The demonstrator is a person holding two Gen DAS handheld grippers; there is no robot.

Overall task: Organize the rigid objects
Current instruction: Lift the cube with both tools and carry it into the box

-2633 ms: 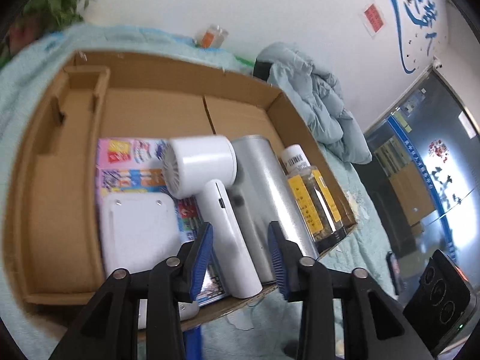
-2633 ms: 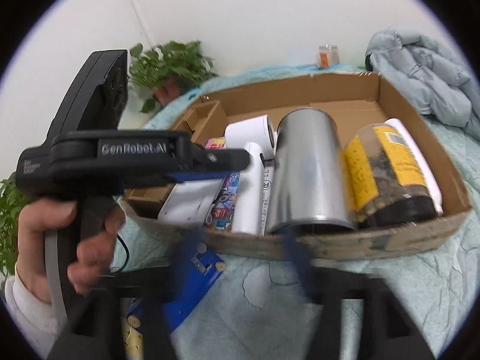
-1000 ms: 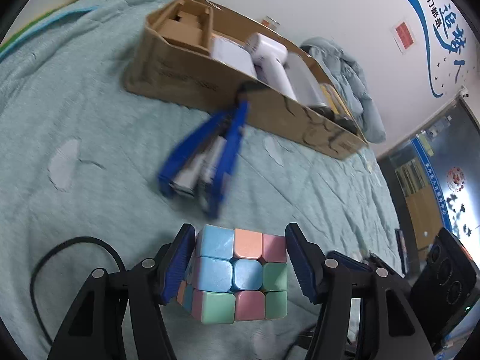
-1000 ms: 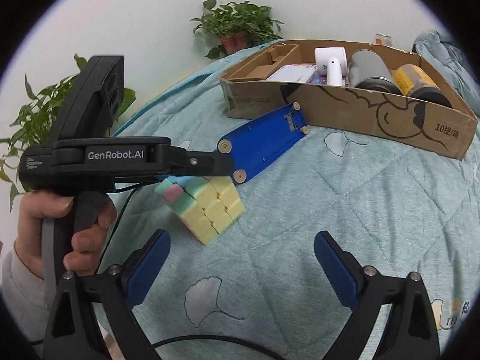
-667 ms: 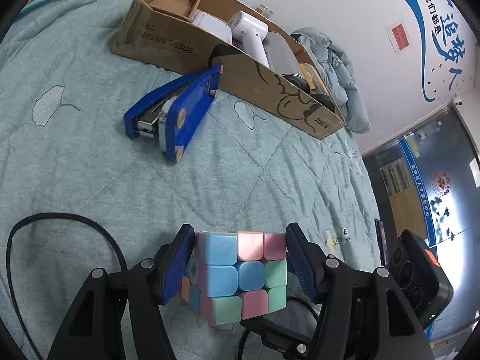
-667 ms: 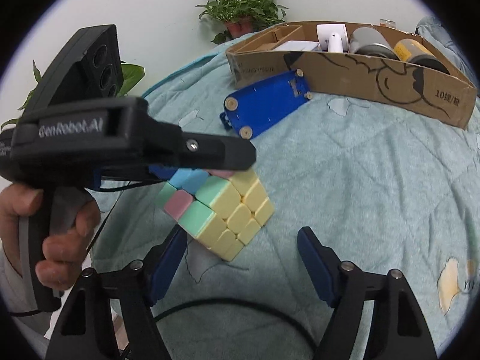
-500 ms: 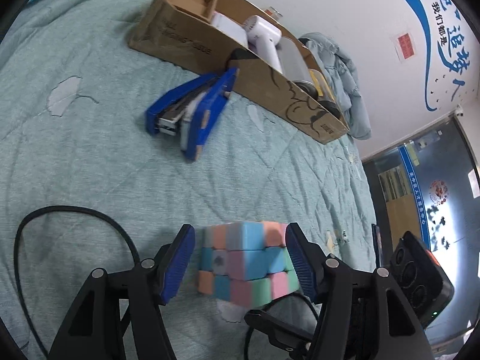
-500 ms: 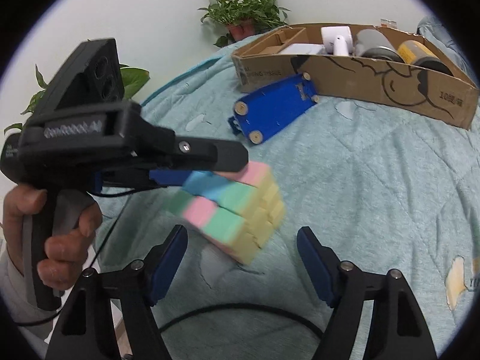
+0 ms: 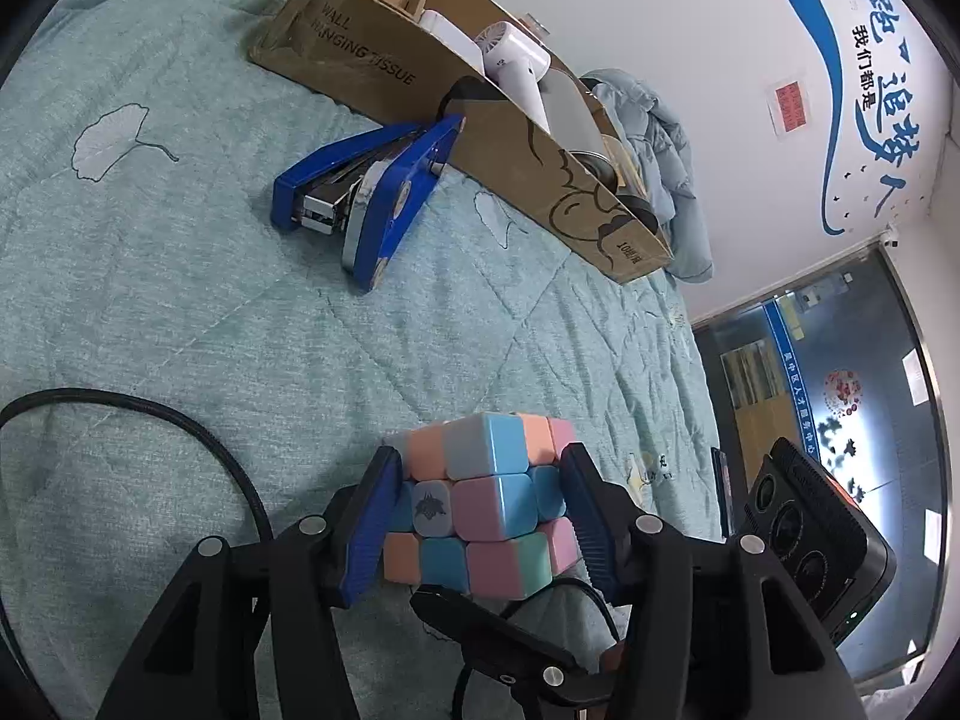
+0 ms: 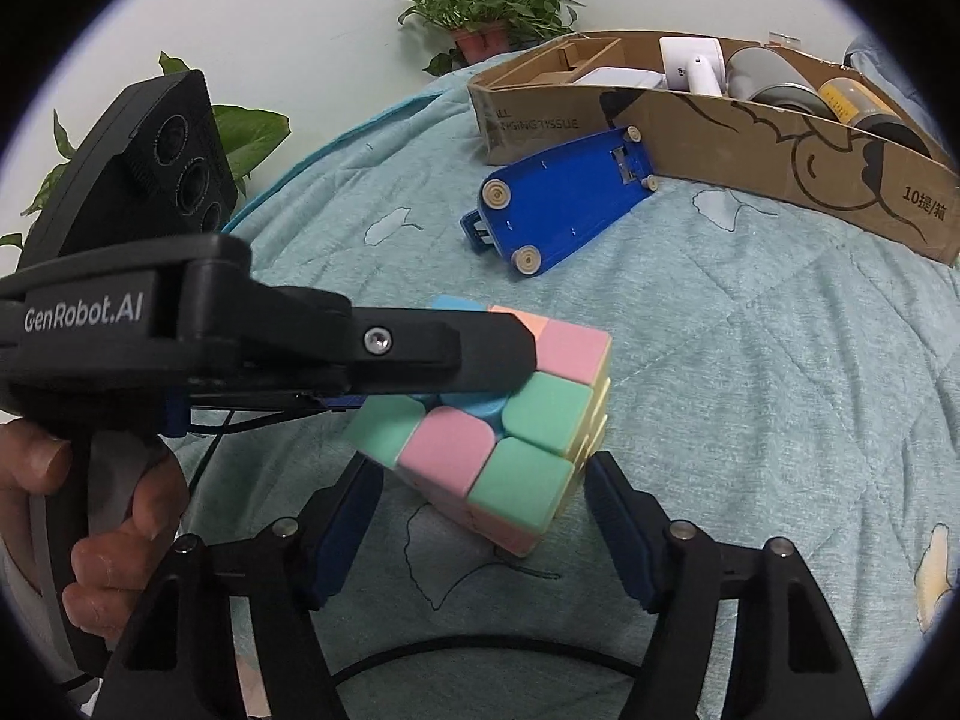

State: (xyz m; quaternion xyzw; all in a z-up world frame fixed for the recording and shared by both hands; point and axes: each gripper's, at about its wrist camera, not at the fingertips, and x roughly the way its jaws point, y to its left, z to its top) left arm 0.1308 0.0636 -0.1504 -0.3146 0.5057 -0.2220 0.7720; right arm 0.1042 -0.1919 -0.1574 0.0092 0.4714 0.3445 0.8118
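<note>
My left gripper (image 9: 480,516) is shut on a pastel puzzle cube (image 9: 480,510) and holds it above the teal quilt. In the right wrist view the cube (image 10: 510,420) hangs tilted in the left gripper, just ahead of my right gripper (image 10: 480,534), which is open and empty below it. A blue stapler (image 9: 372,192) lies on the quilt against the front wall of a long cardboard box (image 9: 372,60); it also shows in the right wrist view (image 10: 558,210). The box (image 10: 750,138) holds a white hand fan (image 9: 516,66), a silver can and a jar.
A black cable (image 9: 180,438) loops across the quilt at the near left. A crumpled grey-blue jacket (image 9: 672,138) lies behind the box. Potted plants (image 10: 486,6) stand against the wall beyond the bed.
The left gripper left the box, closed on the cube and lifted it. The cube has turned in the grip. The right gripper has come in under it with narrower jaws.
</note>
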